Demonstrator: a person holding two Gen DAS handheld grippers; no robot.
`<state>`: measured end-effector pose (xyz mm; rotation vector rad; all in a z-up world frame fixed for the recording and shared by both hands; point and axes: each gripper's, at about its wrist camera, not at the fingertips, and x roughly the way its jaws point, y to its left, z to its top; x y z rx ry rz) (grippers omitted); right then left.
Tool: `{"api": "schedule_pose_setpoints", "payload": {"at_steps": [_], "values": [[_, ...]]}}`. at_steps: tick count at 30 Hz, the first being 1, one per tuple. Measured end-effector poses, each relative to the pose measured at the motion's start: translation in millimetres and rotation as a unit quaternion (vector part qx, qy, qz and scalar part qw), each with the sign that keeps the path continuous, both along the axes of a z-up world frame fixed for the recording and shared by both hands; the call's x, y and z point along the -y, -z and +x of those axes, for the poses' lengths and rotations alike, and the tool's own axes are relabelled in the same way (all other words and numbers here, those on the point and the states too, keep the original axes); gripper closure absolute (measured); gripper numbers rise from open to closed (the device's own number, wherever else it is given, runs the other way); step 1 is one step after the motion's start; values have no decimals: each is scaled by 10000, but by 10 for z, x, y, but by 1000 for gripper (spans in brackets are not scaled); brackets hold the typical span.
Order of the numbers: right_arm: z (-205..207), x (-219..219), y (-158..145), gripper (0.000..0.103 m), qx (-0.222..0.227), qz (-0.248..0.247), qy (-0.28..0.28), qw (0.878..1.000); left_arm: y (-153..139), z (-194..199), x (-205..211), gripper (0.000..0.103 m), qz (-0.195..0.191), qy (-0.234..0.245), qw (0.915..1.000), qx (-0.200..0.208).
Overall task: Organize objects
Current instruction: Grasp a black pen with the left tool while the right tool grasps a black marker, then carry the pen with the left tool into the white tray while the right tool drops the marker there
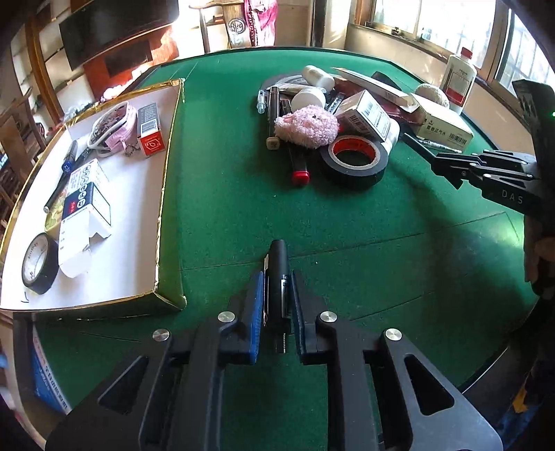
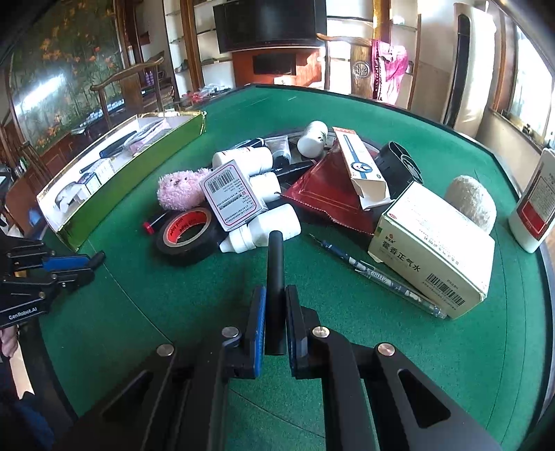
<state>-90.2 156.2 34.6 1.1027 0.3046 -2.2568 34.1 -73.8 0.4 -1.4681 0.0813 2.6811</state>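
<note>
Above the green surface (image 1: 242,208), my left gripper (image 1: 274,301) clamps a black pen cap (image 1: 277,277); my right gripper (image 2: 275,319) pinches a black pen barrel (image 2: 274,277) near the clutter.

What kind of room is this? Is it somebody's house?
Probably a living room in a home. There is a big dark TV on a wooden wall unit, a wooden chair beside it, and a green felt table, likely a games table, piled with household odds and ends.
</note>
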Motion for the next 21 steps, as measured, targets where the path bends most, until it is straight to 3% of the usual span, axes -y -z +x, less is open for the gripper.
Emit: {"api": "schedule_pose_setpoints", "payload": {"at_steps": [8,16,21], "values": [[-33,96,121,93,222,272,-11,9994,-1,31,-69,88,-289,106,9995,-66],[29,185,130,95,-103,528,-102,9985,-2,13,-94,88,-319,109,9994,-34],[219,187,25,95,42,-94,-253,9996,8,42,-53,88,-124,-25,9997,-203]]}}
